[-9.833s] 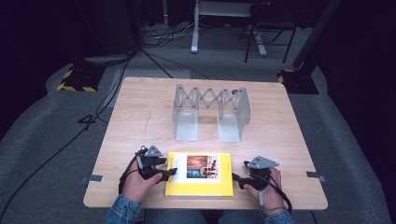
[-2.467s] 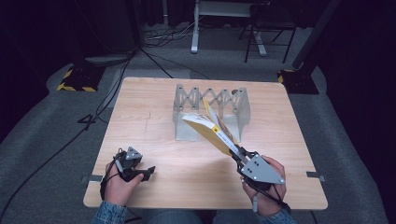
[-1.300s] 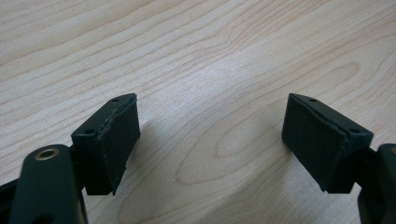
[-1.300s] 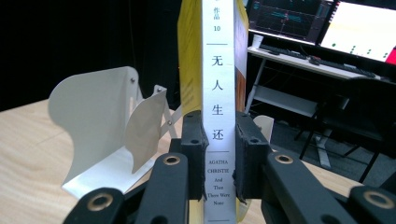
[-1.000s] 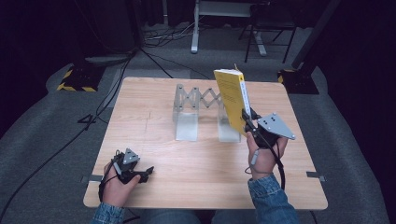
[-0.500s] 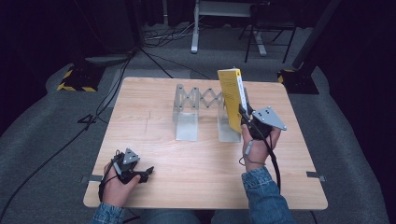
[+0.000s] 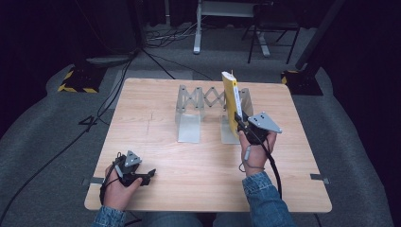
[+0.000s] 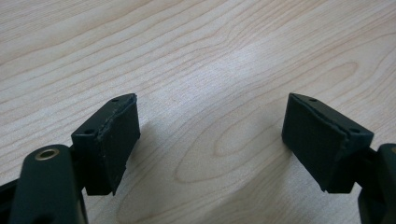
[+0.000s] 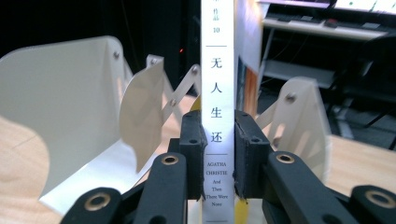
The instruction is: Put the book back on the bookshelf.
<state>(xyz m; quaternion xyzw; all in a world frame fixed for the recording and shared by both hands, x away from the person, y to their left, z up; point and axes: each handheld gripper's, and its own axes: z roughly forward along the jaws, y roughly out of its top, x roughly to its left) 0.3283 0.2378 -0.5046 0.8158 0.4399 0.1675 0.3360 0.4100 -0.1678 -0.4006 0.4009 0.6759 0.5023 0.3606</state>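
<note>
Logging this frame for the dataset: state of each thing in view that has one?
book: upright, spine toward the right gripper, held off flat, at the rack's right end
right gripper: shut on the book's spine
left gripper: open, empty, low over the table
expandable metal rack: standing, stretched open, nothing resting between its plates

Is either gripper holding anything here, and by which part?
The right gripper clamps the yellow book by its spine, low down. The left gripper is open and empty.
</note>
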